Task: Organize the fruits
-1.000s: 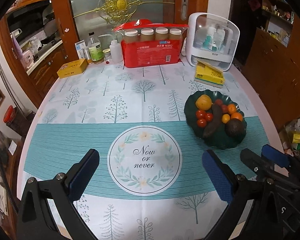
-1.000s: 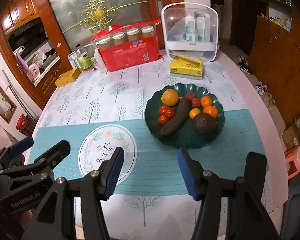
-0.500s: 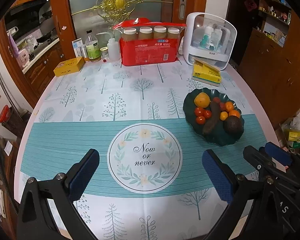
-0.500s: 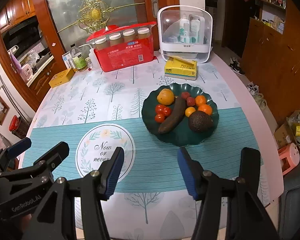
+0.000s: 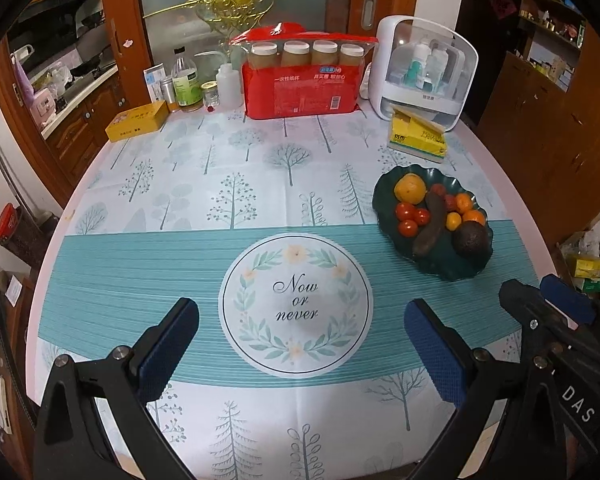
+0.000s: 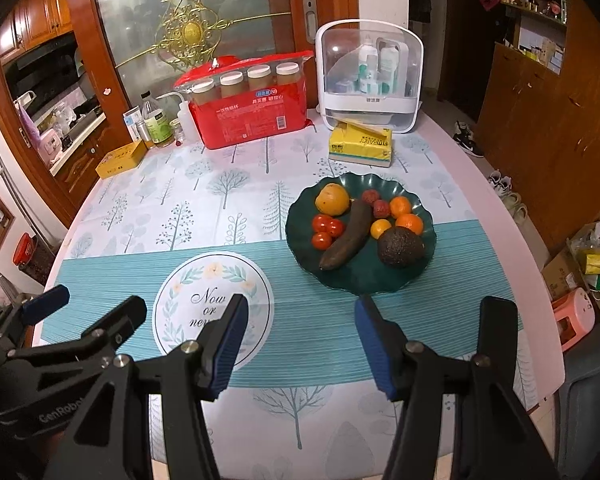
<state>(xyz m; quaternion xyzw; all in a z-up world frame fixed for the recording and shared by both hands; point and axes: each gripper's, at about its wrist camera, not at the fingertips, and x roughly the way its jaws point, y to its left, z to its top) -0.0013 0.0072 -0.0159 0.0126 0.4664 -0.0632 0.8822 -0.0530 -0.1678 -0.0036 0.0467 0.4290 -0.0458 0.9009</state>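
A dark green scalloped plate (image 6: 300,236) (image 5: 476,272) sits on the right of the table. It holds a yellow-orange fruit (image 6: 332,199), red tomatoes (image 6: 326,230), a dark long fruit (image 6: 348,236), small oranges (image 6: 405,214), red lychee-like fruits (image 6: 376,203) and a dark avocado (image 6: 400,246). My right gripper (image 6: 300,336) is open and empty, just in front of the plate. My left gripper (image 5: 300,344) is open and empty, above the round "Now or never" print (image 5: 296,304), left of the plate.
At the back stand a red pack of paper cups (image 5: 300,80), a white cosmetics case (image 5: 424,76), a yellow tissue pack (image 5: 418,140), a yellow box (image 5: 138,122) and several bottles (image 5: 188,84). The table edge curves away at right (image 6: 512,232).
Both grippers have pulled back and risen slightly, so the table and plate look smaller and farther. Both stay open. The fruits have not moved.
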